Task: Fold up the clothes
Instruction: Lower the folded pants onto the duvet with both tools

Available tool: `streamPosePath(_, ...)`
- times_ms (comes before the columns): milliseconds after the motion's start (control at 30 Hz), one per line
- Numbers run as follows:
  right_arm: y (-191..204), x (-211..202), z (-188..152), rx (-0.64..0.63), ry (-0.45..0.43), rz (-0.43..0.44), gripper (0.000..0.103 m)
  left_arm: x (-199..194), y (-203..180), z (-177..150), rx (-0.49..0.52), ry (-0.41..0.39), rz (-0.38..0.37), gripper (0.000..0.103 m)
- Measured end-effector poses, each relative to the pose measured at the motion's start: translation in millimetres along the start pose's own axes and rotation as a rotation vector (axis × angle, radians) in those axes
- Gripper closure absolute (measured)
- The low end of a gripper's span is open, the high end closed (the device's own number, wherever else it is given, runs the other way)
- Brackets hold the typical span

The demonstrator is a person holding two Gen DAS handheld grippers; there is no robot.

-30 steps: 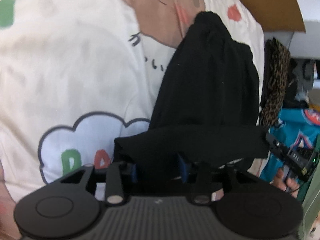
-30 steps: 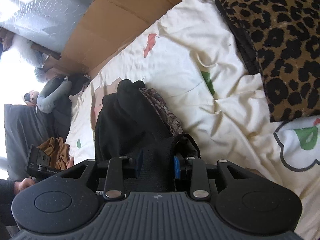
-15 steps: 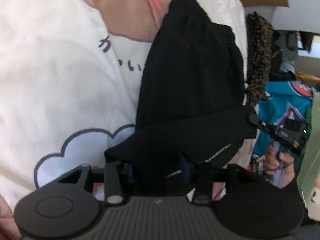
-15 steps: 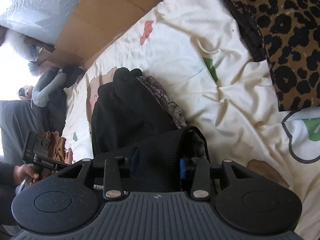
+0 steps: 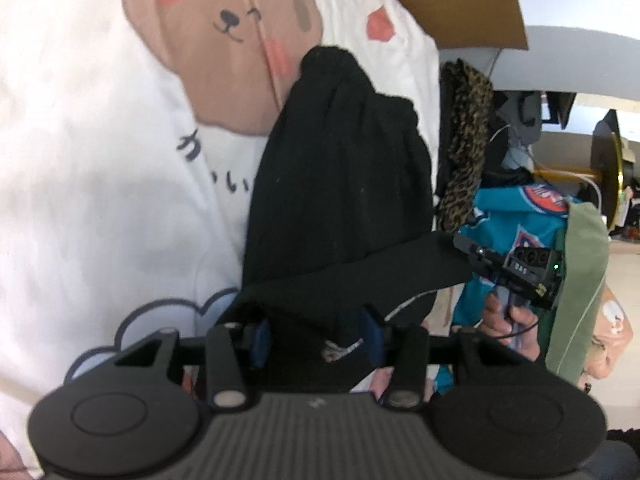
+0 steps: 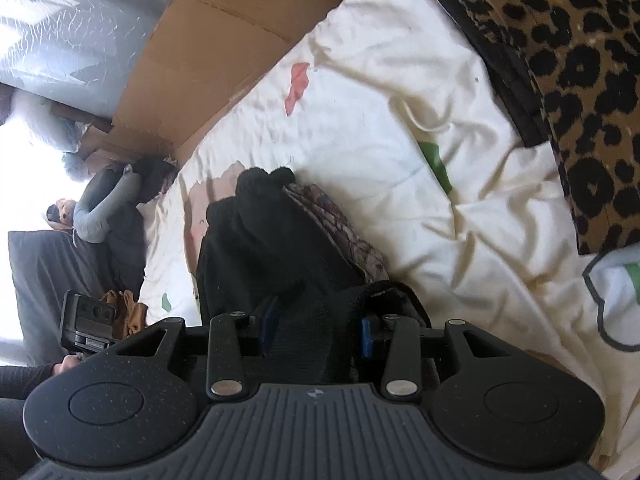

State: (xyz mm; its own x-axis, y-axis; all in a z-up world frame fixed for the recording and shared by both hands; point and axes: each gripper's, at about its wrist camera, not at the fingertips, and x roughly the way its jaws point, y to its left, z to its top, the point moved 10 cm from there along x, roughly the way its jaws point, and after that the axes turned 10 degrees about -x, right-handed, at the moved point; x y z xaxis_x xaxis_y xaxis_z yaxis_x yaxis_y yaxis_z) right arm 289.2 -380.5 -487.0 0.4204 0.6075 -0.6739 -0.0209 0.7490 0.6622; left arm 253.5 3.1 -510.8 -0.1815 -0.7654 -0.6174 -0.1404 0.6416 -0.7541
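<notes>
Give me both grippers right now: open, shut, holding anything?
Left gripper: shut on the black garment.
Right gripper: shut on the same black garment, at another edge.

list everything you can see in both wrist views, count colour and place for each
black garment: 1, black, lying along the bed, near edge lifted by both grippers
bedspread: 1, cream with bear and cloud print, under the garment
patterned fabric: 1, brownish-grey, peeking out beside the black garment in the right wrist view
leopard-print fabric: 1, tan with black spots, at the bed's edge
cardboard: 1, brown, beyond the bed's far end
teal printed fabric: 1, teal, beside the bed
green fabric: 1, olive green, next to the teal one
left gripper: 1, black with blue pads, clamped on the garment
right gripper: 1, black with blue pads, clamped on the garment
</notes>
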Motion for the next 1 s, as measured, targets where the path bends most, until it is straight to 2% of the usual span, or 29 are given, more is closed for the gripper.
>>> streamPosePath(200,2.2,0.5,13.4,0.049,-0.064,0.019,0.06,-16.7,3.8,12.1,-0.002,-0.065,-0.025,0.054)
streamPosePath(300,5.0,5.9,18.3,0.035,-0.065,0.002,0.06,-26.6,3.4,19.7,0.005,-0.102,-0.029,0.054)
streamPosePath(667,11.5,-0.7,48.3,0.018,-0.153,-0.017,0.061,-45.7,-19.3,42.1,0.082,-0.221,-0.032,0.054)
streamPosePath(767,12.9,-3.5,56.7,0.011,-0.177,-0.024,0.061,-52.0,-18.6,45.3,0.105,-0.245,-0.009,0.054)
streamPosePath(1000,8.4,1.1,50.8,-0.058,-0.151,-0.094,0.061,-56.2,-12.3,43.8,0.21,-0.259,0.109,0.054)
